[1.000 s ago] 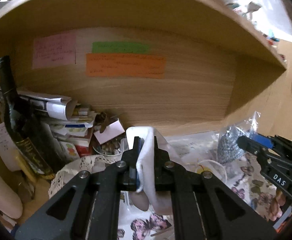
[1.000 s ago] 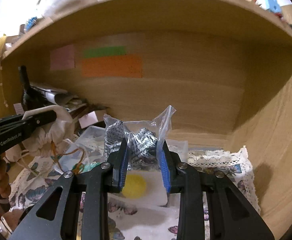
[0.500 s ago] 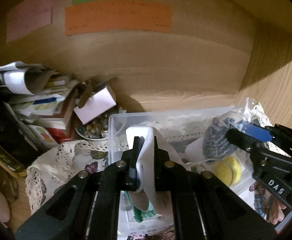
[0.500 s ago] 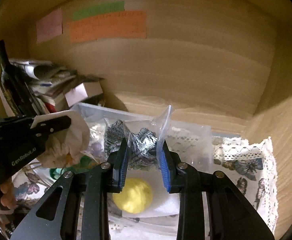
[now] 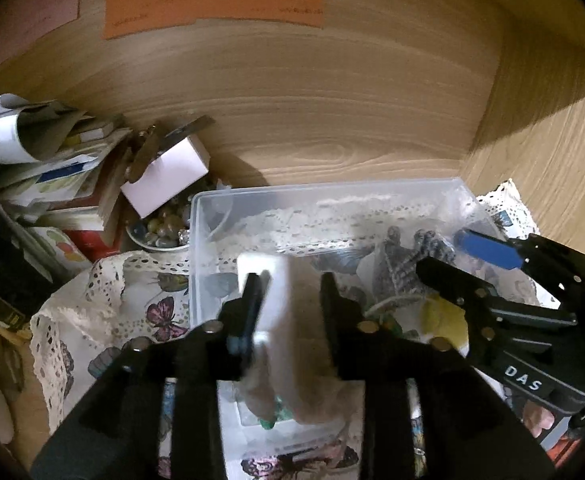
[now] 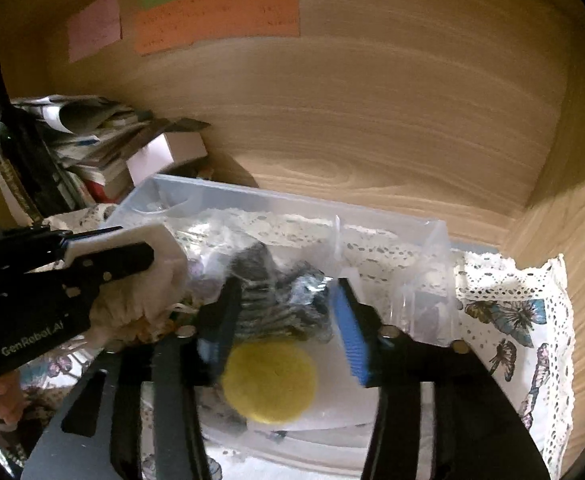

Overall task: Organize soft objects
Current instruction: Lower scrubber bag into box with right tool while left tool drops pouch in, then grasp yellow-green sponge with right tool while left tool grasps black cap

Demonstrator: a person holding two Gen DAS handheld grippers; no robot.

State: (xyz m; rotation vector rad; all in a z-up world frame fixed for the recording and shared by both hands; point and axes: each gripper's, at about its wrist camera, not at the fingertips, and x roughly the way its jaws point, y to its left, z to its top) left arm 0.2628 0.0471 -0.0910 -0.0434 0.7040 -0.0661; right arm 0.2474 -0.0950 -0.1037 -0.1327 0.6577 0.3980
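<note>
Over clear plastic bin (image 6: 432,240), crinkly bag (image 6: 280,300), white pouch (image 5: 292,320)

A clear bin (image 5: 332,196) sits on a lace-edged cloth (image 6: 512,320) inside a wooden shelf bay, its far wall near the back panel (image 6: 372,100) — paper notes (image 6: 216,12) are stuck high on that panel. Left of the bin stand a stack of books and papers (image 5: 52,184), a small box (image 5: 164,176) and a bowl of small stones (image 5: 158,234); a bottle (image 6: 16,148) stands further left. Over the bin, the left gripper (image 5: 290,300) is left of the right gripper (image 6: 284,320). A pale pouch (image 5: 288,320) lies between the left one's fingers, a bagged knit piece (image 6: 276,296) between the right's. A round pad (image 6: 270,380) lies in the bin, apparently beneath that bag.
</note>
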